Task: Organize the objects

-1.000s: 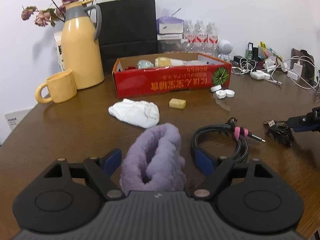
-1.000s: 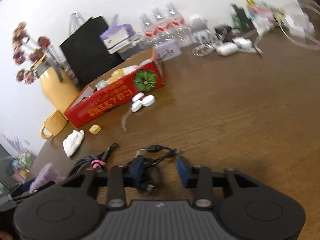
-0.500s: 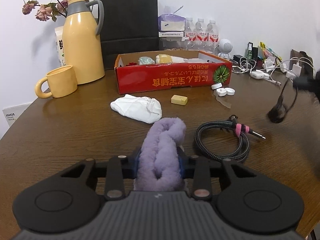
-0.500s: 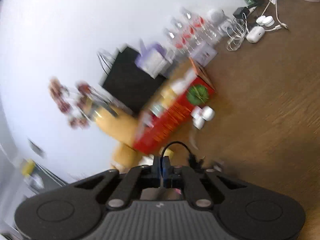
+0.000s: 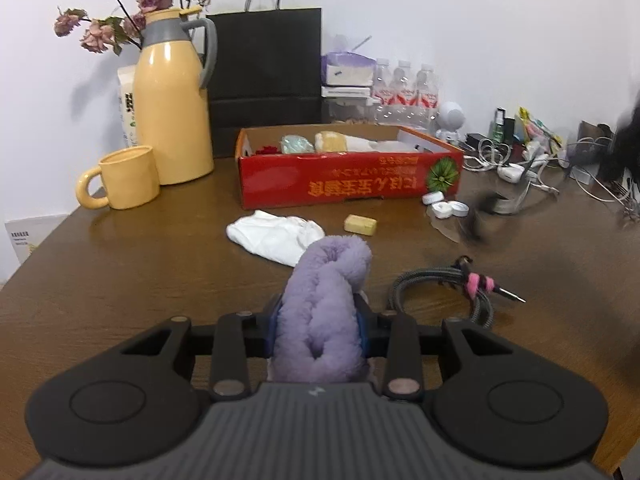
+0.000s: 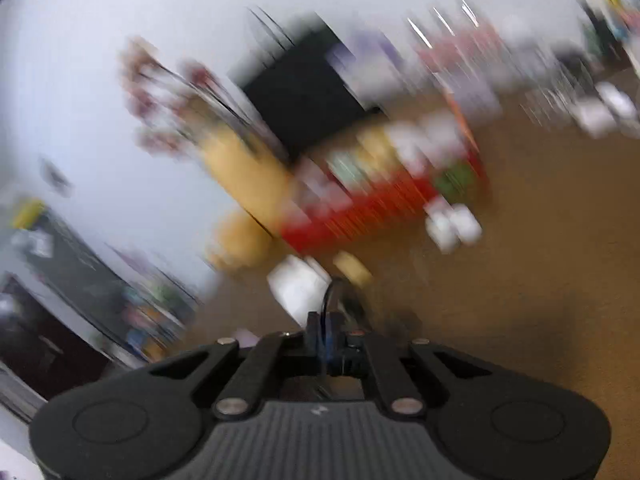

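While the red box (image 5: 348, 184) waits open on the bench (image 5: 132, 272), left gripper (image 5: 318, 328) clamps the purple plush (image 5: 324, 300); right gripper (image 6: 326, 340) pinches a black cable (image 6: 332, 296), likely box-bound.

Yellow jug (image 5: 174, 108), mug (image 5: 122, 178) – black bag (image 5: 266, 76) behind.

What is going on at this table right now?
A person is tidying a cluttered wooden table with two handheld grippers. The left gripper is shut on a fluffy purple cloth. The right gripper is shut on a small black cable and its view is blurred by motion. A red box holding a few items stands ahead.
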A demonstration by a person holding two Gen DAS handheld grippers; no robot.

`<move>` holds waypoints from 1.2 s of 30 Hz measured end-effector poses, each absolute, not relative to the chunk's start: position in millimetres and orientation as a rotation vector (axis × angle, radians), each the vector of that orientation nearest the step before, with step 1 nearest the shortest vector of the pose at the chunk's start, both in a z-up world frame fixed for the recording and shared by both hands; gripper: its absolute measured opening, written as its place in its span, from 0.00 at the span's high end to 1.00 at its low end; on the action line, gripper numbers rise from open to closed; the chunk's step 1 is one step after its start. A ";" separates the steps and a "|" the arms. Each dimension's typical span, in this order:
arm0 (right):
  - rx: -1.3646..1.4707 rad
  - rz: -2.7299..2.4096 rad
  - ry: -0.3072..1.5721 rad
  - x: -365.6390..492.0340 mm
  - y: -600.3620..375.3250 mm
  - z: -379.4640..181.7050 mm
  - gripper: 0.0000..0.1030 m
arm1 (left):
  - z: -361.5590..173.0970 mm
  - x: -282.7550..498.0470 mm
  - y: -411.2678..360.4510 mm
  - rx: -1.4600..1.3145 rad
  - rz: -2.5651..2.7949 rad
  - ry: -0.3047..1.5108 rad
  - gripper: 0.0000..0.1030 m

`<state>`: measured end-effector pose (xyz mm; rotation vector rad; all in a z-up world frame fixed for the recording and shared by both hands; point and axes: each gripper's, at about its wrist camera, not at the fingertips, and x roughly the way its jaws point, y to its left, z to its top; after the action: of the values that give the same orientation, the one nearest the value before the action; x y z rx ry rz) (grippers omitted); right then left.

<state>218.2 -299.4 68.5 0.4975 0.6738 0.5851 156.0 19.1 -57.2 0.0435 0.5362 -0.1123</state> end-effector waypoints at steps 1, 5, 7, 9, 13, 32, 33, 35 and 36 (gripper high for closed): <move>0.459 0.575 0.635 214.7 -297.5 72.5 0.99 | -58.5 157.2 19.6 0.041 -0.108 0.546 0.64; 0.360 0.467 0.879 231.9 -282.4 14.9 0.98 | -67.7 158.3 16.6 0.054 -0.129 0.579 0.58; 0.349 0.449 0.922 229.5 -278.8 -6.8 0.98 | -67.7 155.6 14.1 0.061 -0.139 0.577 0.46; 0.366 0.460 0.919 228.7 -279.4 -12.8 0.99 | -61.6 149.4 10.7 0.056 -0.171 0.546 0.28; 0.429 0.526 0.794 224.5 -285.6 9.3 0.99 | -33.9 128.5 -0.6 0.035 -0.305 0.426 0.12; 0.079 0.461 0.804 134.3 -327.8 -12.0 0.58 | -75.7 161.8 -113.7 0.020 -0.720 0.705 0.96; 0.073 0.453 0.798 133.0 -324.4 -16.9 0.59 | -72.4 159.6 -112.5 0.005 -0.736 0.695 0.97; 0.093 0.443 0.798 132.9 -323.3 -28.8 0.59 | -63.7 156.4 -106.5 -0.030 -0.742 0.676 0.97; 0.114 0.450 0.785 133.0 -323.6 -32.1 0.60 | -58.3 157.0 -105.5 -0.040 -0.730 0.668 0.97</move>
<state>133.0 -323.6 -32.1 0.1142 0.7848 0.4501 157.0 -105.5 -58.3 -0.0403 0.6680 -0.7304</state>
